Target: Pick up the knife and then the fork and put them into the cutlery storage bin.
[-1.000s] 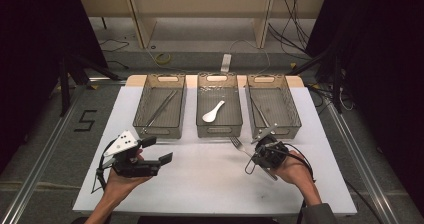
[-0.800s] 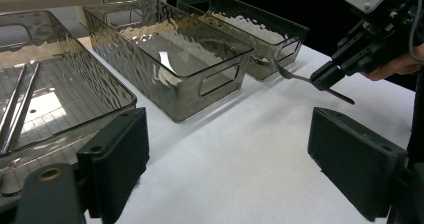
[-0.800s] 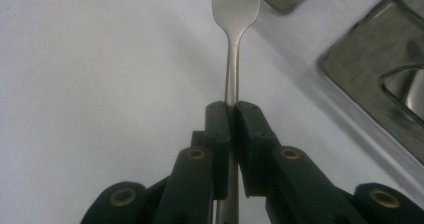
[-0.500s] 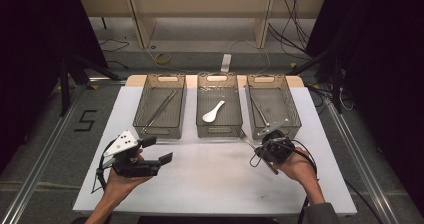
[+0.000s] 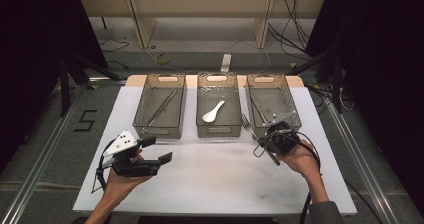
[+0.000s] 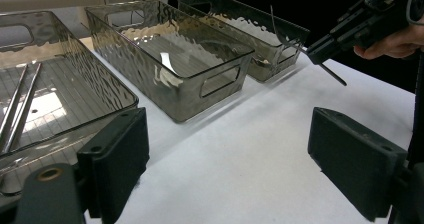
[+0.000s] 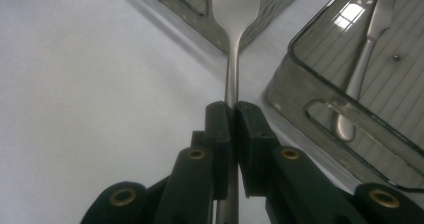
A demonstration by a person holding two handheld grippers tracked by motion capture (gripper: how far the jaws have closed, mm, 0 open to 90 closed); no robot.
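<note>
From the high view I see the right hand-held gripper (image 5: pixel 267 140) clamped on a fork (image 5: pixel 250 127), just before the gap between the middle bin (image 5: pixel 218 130) and the right bin (image 5: pixel 295 116). The fork's long axis runs diagonally, tines pointing away toward the bins. The white tabletop (image 5: pixel 215 179) in front is free.

In the left gripper view, the left hand-held gripper (image 6: pixel 250 159) has its jaws wide apart, with nothing between them, near the left bin (image 6: pixel 75 109).

In the right gripper view, the pads press the fork's handle (image 7: pixel 232 79), and a knife (image 7: pixel 367 49) lies in the right bin.
</note>
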